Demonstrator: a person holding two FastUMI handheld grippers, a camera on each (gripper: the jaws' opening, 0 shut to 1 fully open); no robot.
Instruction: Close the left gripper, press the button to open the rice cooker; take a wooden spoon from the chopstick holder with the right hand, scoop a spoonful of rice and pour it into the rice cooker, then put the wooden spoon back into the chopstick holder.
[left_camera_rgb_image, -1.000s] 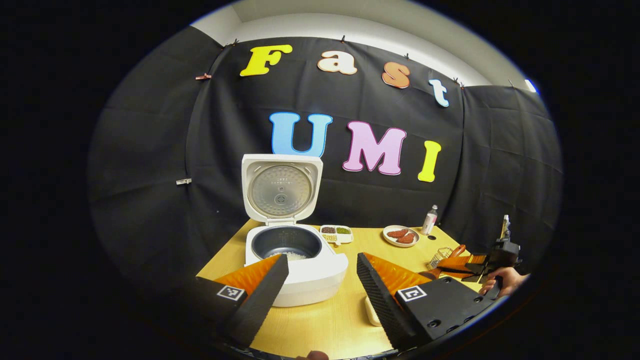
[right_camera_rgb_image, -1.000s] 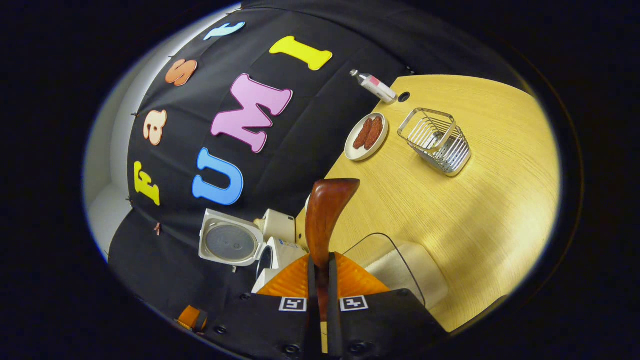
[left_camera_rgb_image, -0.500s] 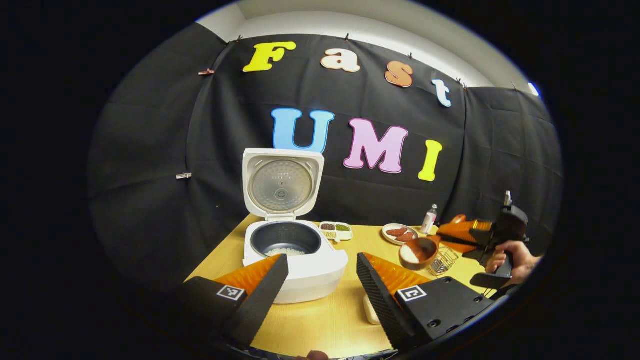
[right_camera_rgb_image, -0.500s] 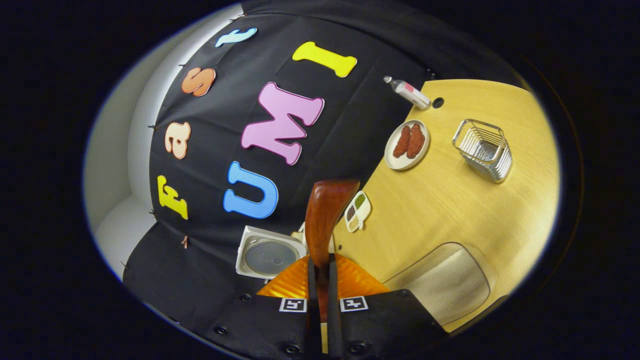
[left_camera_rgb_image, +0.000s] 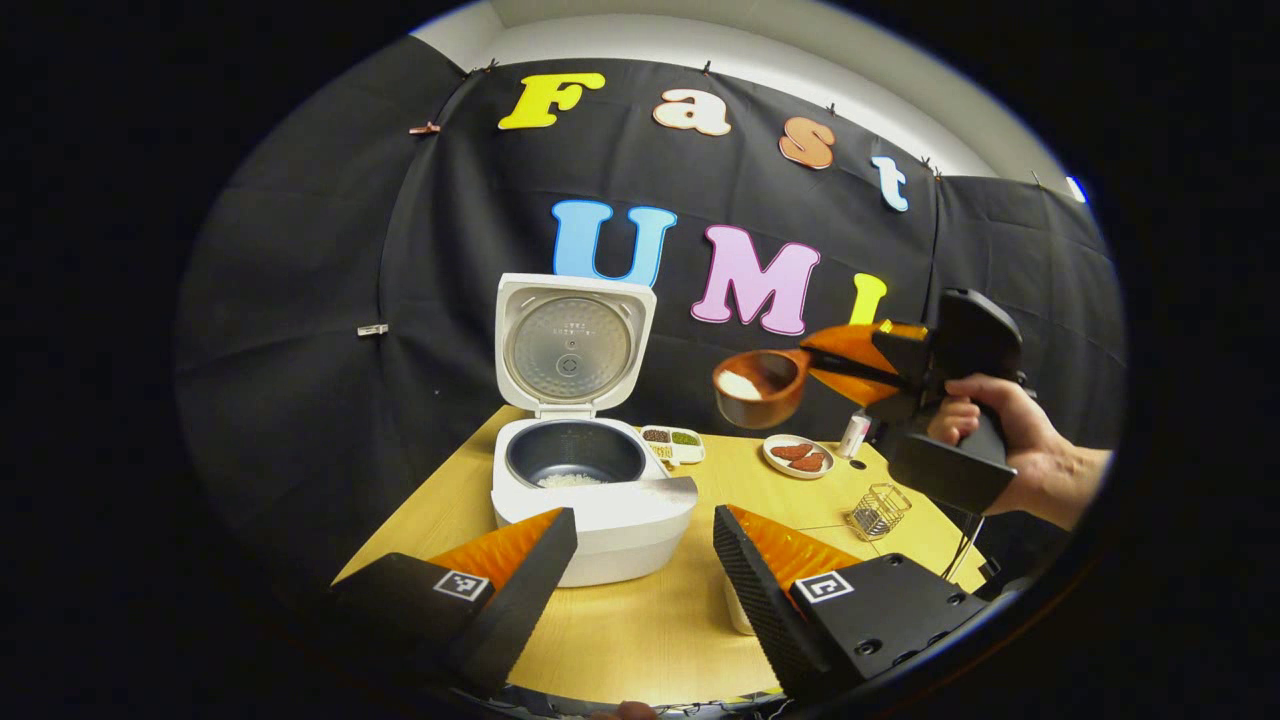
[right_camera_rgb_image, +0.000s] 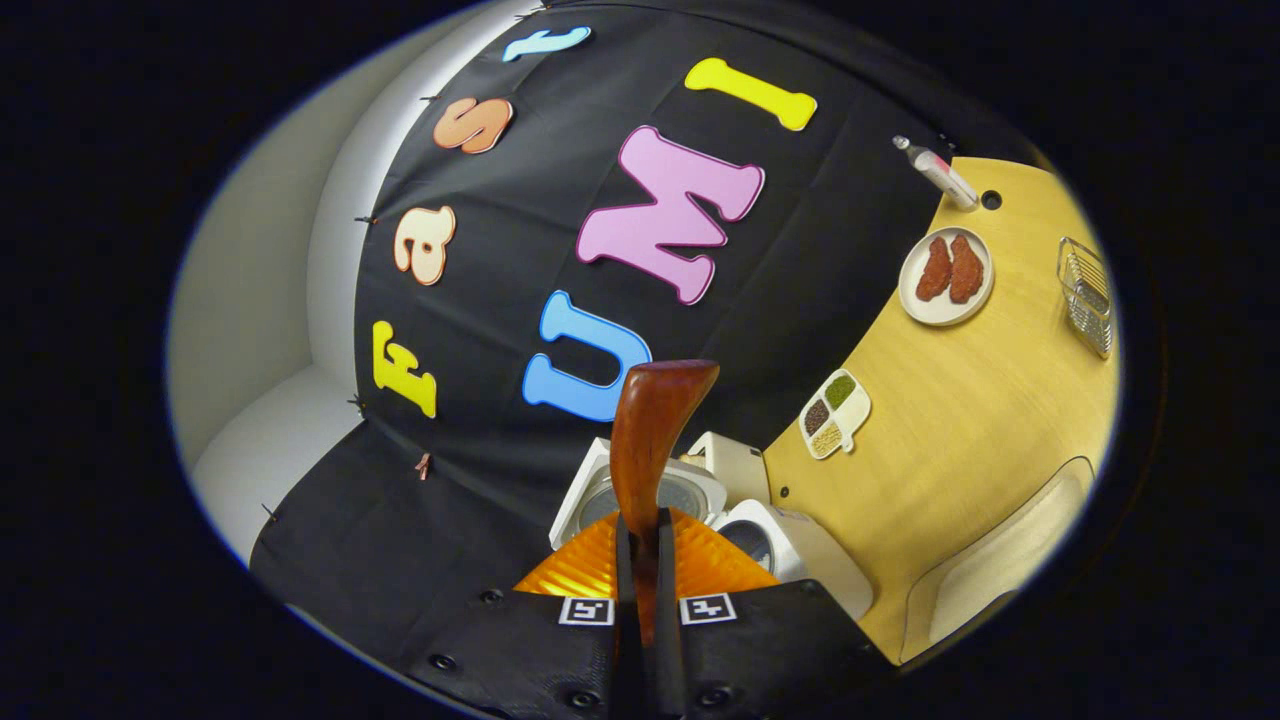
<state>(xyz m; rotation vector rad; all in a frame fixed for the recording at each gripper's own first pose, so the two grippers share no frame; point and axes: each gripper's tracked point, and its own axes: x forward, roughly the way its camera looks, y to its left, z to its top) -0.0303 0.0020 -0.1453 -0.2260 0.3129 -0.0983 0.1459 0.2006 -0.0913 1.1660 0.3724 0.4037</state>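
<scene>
The white rice cooker (left_camera_rgb_image: 600, 500) stands open on the wooden table, lid (left_camera_rgb_image: 572, 345) upright, a little rice in its dark pot. My left gripper (left_camera_rgb_image: 640, 570) hovers open in front of it with nothing between its fingers. High to the right, a hand holds my right gripper (left_camera_rgb_image: 850, 365), shut on the wooden spoon (left_camera_rgb_image: 755, 385), whose bowl carries white rice in the air right of the lid. In the right gripper view the right gripper (right_camera_rgb_image: 640, 545) clamps the spoon's handle (right_camera_rgb_image: 650, 430) above the cooker (right_camera_rgb_image: 770, 540). The wire chopstick holder (left_camera_rgb_image: 878, 510) (right_camera_rgb_image: 1088, 295) stands on the table's right side.
A plate of reddish food (left_camera_rgb_image: 797, 455) (right_camera_rgb_image: 946, 272), a divided dish of beans (left_camera_rgb_image: 672, 443) (right_camera_rgb_image: 835, 410) and a small bottle (left_camera_rgb_image: 855, 433) (right_camera_rgb_image: 935, 170) sit toward the back. A pale rice container (right_camera_rgb_image: 1010, 560) lies near the table's front edge.
The right gripper has lifted the rice-filled spoon from low at the table's right up and leftward toward the open cooker. The left gripper has stayed open and nearly still.
</scene>
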